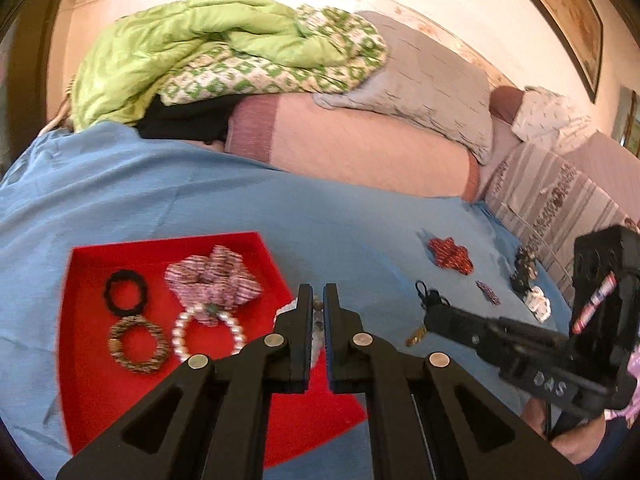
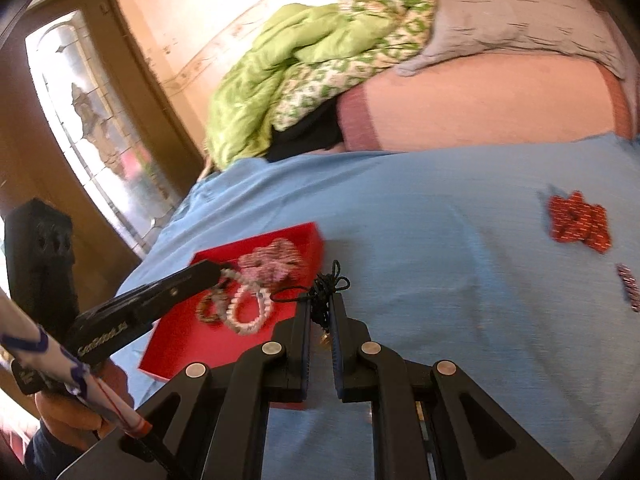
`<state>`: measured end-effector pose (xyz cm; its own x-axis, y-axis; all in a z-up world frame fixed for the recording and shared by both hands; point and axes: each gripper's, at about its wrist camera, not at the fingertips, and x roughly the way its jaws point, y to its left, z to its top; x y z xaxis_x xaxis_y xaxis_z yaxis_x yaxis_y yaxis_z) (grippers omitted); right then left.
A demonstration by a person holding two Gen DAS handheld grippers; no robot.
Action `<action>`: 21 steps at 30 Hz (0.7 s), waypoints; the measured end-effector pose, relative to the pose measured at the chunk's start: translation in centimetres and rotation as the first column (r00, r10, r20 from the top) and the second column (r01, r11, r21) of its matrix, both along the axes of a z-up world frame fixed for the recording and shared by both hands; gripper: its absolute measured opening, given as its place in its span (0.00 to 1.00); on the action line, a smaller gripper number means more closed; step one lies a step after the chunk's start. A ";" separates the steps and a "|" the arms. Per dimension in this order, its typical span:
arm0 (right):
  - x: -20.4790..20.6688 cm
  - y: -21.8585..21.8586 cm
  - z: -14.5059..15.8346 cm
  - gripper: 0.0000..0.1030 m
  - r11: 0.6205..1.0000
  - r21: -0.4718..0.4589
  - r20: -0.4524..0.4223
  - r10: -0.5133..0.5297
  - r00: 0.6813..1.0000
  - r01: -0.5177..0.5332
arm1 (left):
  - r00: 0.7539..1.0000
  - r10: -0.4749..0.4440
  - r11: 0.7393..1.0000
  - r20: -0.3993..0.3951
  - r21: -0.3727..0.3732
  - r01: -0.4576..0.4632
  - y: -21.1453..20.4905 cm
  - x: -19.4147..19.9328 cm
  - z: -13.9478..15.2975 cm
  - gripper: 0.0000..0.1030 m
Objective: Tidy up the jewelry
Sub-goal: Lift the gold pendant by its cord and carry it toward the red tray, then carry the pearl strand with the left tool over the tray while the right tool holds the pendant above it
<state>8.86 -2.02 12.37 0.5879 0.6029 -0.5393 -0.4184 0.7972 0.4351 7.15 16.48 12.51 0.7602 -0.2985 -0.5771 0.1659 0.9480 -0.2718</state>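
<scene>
A red tray (image 1: 100, 392) lies on the blue bedsheet and holds a black ring (image 1: 125, 293), a brown woven ring (image 1: 138, 344), a pearl bracelet (image 1: 208, 334) and a pink patterned scrunchie (image 1: 216, 276). My left gripper (image 1: 318, 304) is shut on a clear beaded piece (image 1: 318, 320) above the tray's right edge. My right gripper (image 2: 322, 312) is shut on a black corded necklace (image 2: 326, 284) with a gold pendant (image 2: 326, 338), held just right of the tray (image 2: 180, 344). It shows in the left wrist view (image 1: 430, 306) too.
A red patterned scrunchie (image 1: 451, 258) (image 2: 578, 226), a small dark patterned piece (image 1: 489, 293) (image 2: 629, 286), a dark beaded cluster (image 1: 524, 272) and a white item (image 1: 538, 302) lie on the sheet to the right. Green blankets (image 1: 208, 48) and pillows (image 1: 420, 80) are piled behind.
</scene>
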 end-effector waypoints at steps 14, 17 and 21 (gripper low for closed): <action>-1.1 7.5 -1.5 0.10 0.984 0.038 -0.032 0.175 0.984 -0.174 | 0.988 0.125 0.992 -0.093 0.032 -0.123 5.9 -0.1 -2.3 0.05; -0.5 8.4 -3.0 0.10 0.982 0.032 -0.071 0.189 0.979 -0.187 | 0.981 0.146 0.989 -0.130 0.048 -0.140 6.3 0.3 -3.4 0.05; 0.7 8.7 -4.6 0.10 0.984 0.018 -0.112 0.180 0.977 -0.179 | 0.973 0.167 0.986 -0.157 0.058 -0.159 6.6 0.8 -4.3 0.05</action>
<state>9.56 6.66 7.76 0.4052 0.6977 -0.5909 -0.5024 0.7099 0.4937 7.91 23.05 8.18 0.6924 -0.1497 -0.7058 -0.0344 0.9703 -0.2396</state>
